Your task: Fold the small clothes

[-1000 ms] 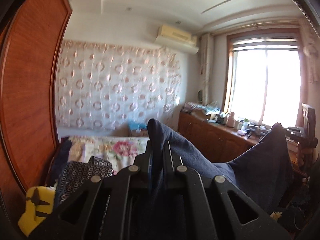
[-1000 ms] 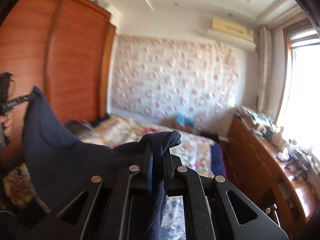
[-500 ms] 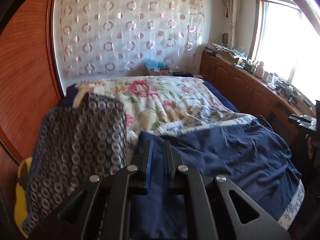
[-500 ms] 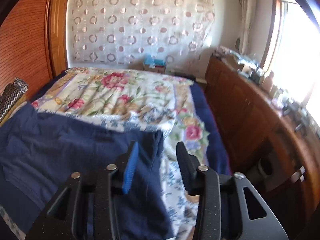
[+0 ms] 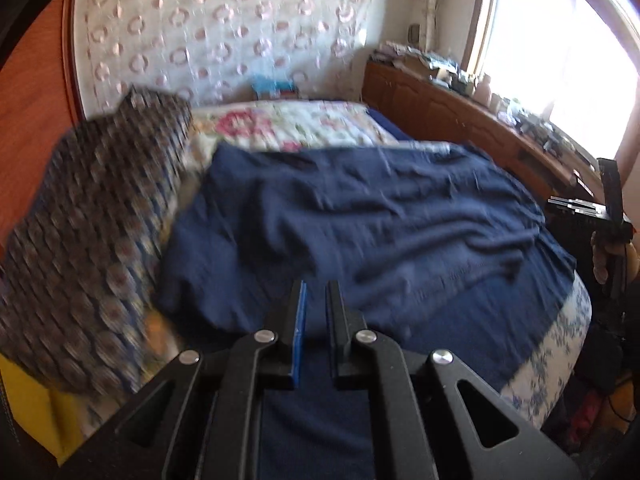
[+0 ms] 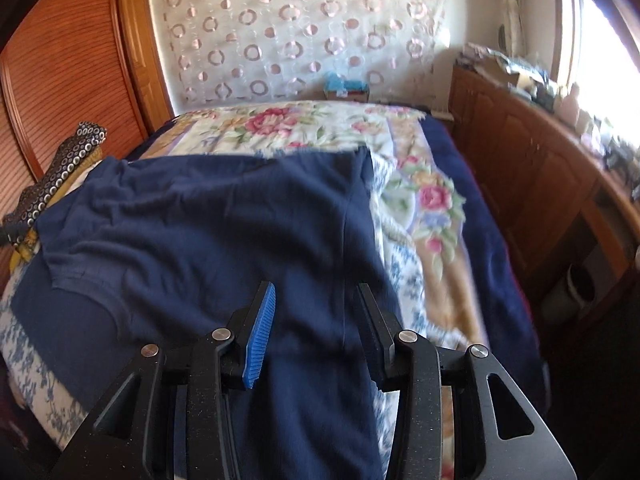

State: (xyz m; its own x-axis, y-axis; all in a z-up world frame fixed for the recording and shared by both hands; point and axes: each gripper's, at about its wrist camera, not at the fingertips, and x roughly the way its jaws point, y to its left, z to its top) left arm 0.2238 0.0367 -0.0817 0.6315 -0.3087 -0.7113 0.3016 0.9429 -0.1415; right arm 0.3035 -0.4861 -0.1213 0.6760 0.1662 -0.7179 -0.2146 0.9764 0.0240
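Left gripper [image 5: 316, 292]: jaws nearly together, a narrow slit between them, navy cloth beneath and behind; whether cloth is pinched there, cannot tell. Right gripper [image 6: 316, 296]: jaws recently parted and now moderately apart, pads clear of the fabric, poised above the right edge of the navy garment [image 6: 224, 232], which lies spread and rumpled across the near end of the floral bedspread [image 6: 304, 124]. Alongside: patterned dark cloth [image 5: 92, 240] heaped at the garment's left edge, wooden wardrobe [image 6: 60, 72] beyond it, wooden sideboard [image 6: 532, 168] along the bed's right under the window.

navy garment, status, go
Left hand-held gripper shut on navy garment. Right hand-held gripper open, garment released. Patterned cloth alongside.
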